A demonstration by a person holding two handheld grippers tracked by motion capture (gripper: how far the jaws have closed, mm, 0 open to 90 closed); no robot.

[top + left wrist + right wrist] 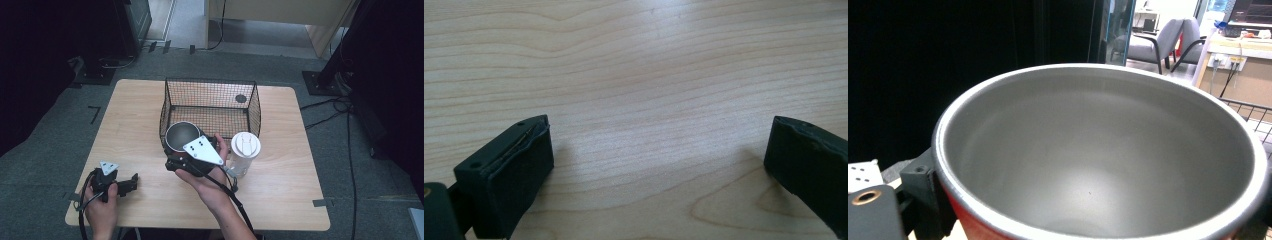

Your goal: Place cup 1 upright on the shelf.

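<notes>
At the near rim of the basket: the bowl (181, 136) hung in the right gripper (192, 150), a red-sided metal bowl with a grey inside, mouth up and a little tilted.
Right gripper's hold: its jaws were clamped on the bowl's wall, one jaw outside at the red side; in the right gripper view the bowl (1098, 155) sat right up against the camera.
Bowl to basket: the wire basket (210, 107) lay straight ahead of the bowl, away from the person, and the bowl overlapped the near left corner; whether it was over the rim or just short of it I could not tell.
Neighbour: a clear jar (244, 152) with a white lid stood just right of that hand, on the table (140, 115).
Left gripper (120, 184): parked low at the near left of the table, jaws wide apart, nothing between them.
Nearer hand: the right, plainly; the left was well apart from bowl and basket.
Judgement: the coming move looked like a short carry forward and down into the basket.
</notes>
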